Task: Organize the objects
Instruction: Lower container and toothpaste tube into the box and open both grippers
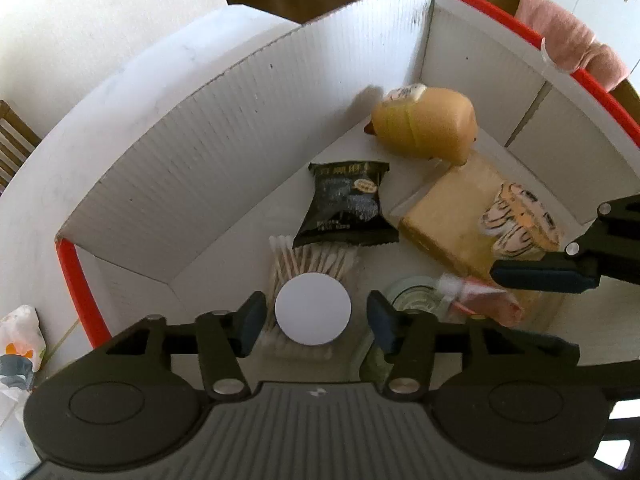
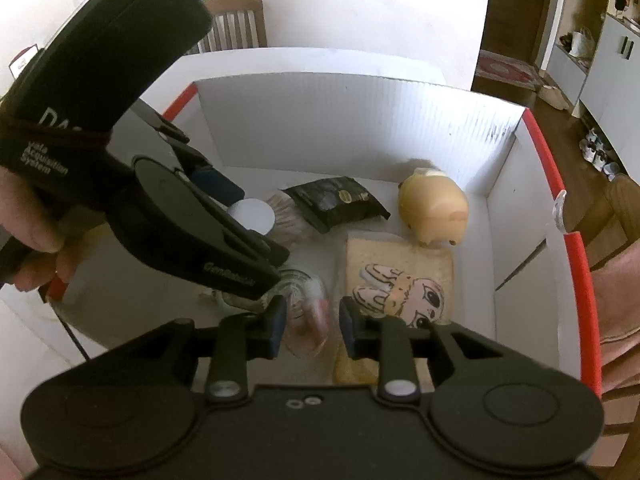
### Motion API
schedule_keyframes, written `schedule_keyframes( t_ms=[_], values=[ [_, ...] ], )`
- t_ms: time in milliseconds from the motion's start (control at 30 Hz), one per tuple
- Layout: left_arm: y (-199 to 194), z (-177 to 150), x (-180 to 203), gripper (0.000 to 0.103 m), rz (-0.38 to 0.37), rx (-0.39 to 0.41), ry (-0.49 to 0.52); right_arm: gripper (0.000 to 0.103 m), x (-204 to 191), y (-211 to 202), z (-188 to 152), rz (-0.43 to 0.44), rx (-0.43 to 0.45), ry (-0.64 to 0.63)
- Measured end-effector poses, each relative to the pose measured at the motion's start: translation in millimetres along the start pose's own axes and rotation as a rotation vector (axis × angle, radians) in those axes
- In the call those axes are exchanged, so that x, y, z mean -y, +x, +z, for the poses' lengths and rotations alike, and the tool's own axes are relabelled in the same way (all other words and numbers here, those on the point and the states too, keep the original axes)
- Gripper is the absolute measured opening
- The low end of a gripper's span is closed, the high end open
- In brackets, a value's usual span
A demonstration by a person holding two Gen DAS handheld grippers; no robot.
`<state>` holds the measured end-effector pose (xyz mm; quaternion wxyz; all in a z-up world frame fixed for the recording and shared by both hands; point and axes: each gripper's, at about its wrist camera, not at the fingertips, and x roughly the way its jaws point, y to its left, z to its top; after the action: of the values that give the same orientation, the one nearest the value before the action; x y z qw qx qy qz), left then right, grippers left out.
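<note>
Now left tool [image 1: 314,322], jaws spread around round white-lidded cotton swab tub [image 1: 313,309], should lift straight clear; right tool [image 2: 313,326] part-open, empty.

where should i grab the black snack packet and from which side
Take the black snack packet by its crimped top edge, coming straight down from above. It lies flat on the box floor, its lower edge overlapping the cotton swabs, so the far, top seam is the free, thin part a hand-held gripper can pinch, probably without disturbing the swabs.

Bright daylight, soft shadows, strong fisheye edge distortion.
</note>
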<state>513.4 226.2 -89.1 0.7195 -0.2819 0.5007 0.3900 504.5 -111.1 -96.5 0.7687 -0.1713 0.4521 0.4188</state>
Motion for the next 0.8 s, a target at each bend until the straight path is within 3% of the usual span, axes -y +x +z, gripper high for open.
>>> schedule_keyframes(
  t_ms=[200, 333, 667, 800],
  values=[
    [-10.7, -3.9, 2.0, 0.063, -0.013, 0.039, 0.008, 0.036, 1.8, -11.3, -1.8, 0.010, 0.023, -0.003],
    [-20.6, -8.0, 2.4, 0.064, -0.039, 0.065, -0.003, 0.049, 2.4, -21.6, -4.7, 0.015, 0.042, -0.005],
    [-53.3, -24.9, 0.8, 0.067, -0.098, 0.138, -0.048, 0.067, -2.5, -51.6, -12.3, 0.027, 0.105, -0.013],
    [-71.0, -35.1, -2.7, 0.068, -0.128, 0.184, -0.074, 0.070, -7.9, -63.8, -13.7, 0.034, 0.131, -0.012]
  ],
)
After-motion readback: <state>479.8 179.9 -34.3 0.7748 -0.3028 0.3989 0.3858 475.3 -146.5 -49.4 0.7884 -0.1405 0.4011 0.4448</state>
